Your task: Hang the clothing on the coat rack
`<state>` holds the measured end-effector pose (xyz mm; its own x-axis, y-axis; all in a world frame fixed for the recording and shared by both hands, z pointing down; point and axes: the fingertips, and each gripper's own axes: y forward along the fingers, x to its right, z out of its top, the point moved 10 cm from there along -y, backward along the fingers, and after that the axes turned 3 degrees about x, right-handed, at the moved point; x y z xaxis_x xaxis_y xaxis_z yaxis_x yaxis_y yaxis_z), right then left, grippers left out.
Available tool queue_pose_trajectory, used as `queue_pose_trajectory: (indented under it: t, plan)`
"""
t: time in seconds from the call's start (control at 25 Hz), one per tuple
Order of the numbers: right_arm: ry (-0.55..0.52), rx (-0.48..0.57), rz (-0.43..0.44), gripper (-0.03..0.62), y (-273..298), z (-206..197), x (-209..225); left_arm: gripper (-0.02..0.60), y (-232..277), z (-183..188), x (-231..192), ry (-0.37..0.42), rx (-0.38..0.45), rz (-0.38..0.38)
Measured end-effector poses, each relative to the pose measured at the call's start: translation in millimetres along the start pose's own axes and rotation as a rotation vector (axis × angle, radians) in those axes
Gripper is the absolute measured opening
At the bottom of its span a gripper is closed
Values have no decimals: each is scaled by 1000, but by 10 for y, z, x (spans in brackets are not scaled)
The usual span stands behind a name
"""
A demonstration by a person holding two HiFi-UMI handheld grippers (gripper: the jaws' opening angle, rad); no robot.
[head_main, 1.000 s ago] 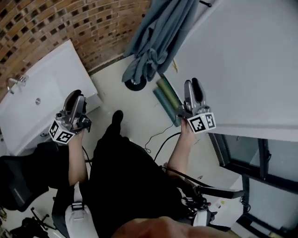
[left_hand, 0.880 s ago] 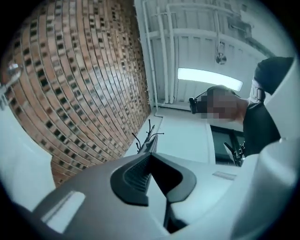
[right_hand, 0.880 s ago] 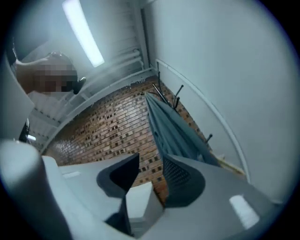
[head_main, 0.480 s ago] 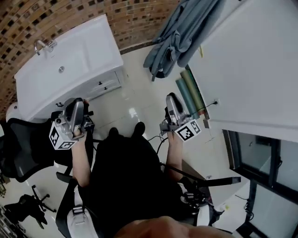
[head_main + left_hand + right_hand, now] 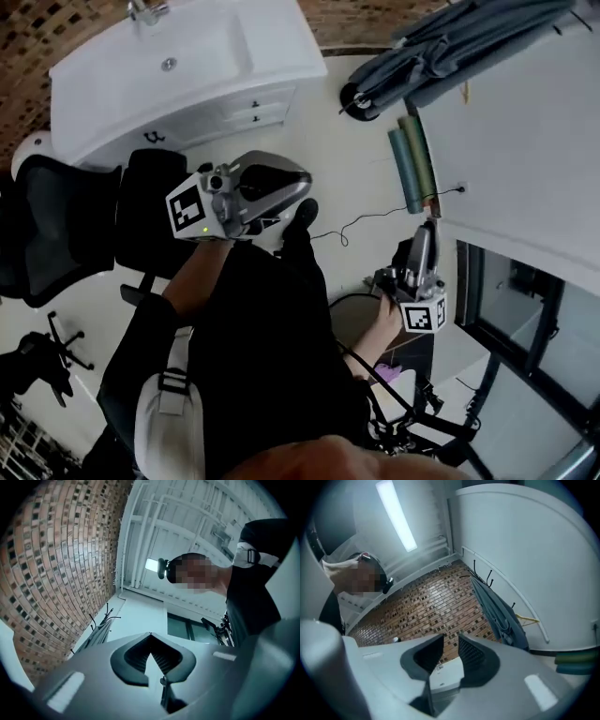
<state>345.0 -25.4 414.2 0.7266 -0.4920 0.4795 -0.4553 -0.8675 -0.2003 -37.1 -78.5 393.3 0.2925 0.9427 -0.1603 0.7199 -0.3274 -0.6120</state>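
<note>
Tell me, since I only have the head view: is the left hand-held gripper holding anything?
Observer: No. The left gripper view shows the left hand-held gripper with its jaws shut together and nothing between them.
Operator: And the right one?
Observer: The right hand-held gripper has just been closing. Its jaws stand partly apart and empty, with only the white vanity showing through the gap.
Operator: Any free hooks on the rack? I can't make them out.
Observer: Yes. The right gripper view shows grey clothing hanging from the coat rack, and the rack's upper hooks poke out bare above it.
</note>
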Motion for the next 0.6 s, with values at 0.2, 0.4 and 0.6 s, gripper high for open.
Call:
queue_pose_trajectory:
  t: [0.2,0.4,0.6]
  plan:
    - [-21,-103,-62,92,-257,-649,-799,3,-664,172,39,-118,120,42]
    - [2,-61,-56,92,-96,-718,-1182,28,-1065,519,197,-72,160,126]
    - [-88,8,-35,92,-31,-642,-1303,25,-1062,787,180,-2,201,77]
